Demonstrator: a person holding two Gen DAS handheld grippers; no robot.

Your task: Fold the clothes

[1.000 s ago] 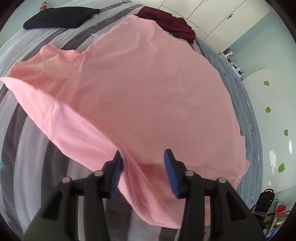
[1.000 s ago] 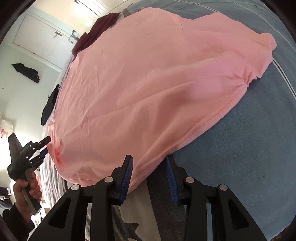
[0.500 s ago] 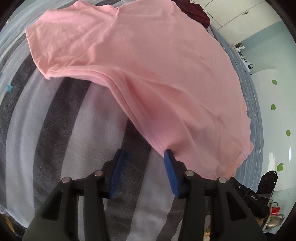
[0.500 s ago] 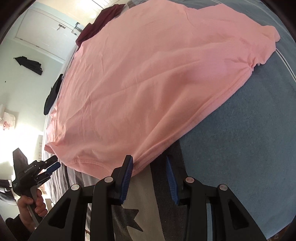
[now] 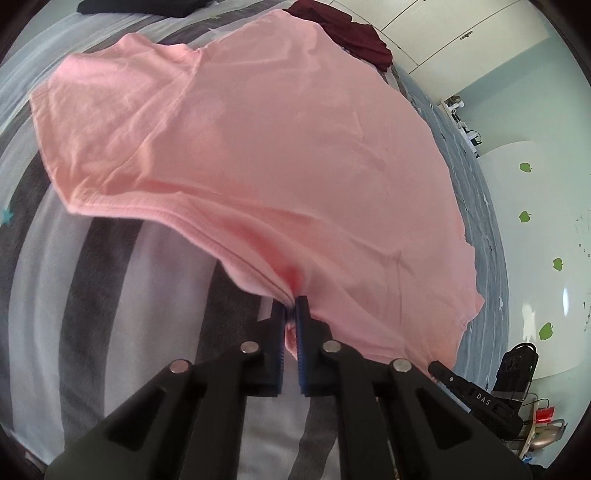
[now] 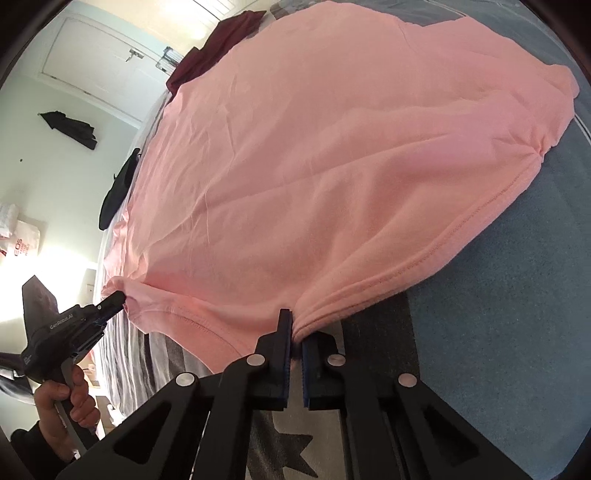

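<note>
On a bed (image 5: 110, 280) with grey and white stripes on one side and blue cover on the other, a pink T-shirt (image 5: 280, 147) lies spread almost flat, its hem nearest us; a maroon garment (image 5: 354, 33) and a black garment (image 5: 140, 5) sit beyond it at the far end.

What has changed in the past second is the grip. Both pairs of jaws stood spread over the hem a moment ago; we have now pinched it at two points. Our left gripper (image 5: 291, 317) is pressed together on a bunched tuck of the hem near one bottom corner, having slid sideways along the edge to get there. Our right gripper (image 6: 294, 332) is clamped on the doubled hem at the other corner, and from its camera we see the left gripper and the hand (image 6: 70, 402) that holds it.

We judge that, with both bottom corners held, the shirt is ready for its first fold: lifting the hem and carrying it up toward the collar.

Readable writing is sparse: "GenRobot.AI" on the left gripper's body in the right view, and "DAS" on the right gripper's body (image 5: 480, 398) in the left view.
</note>
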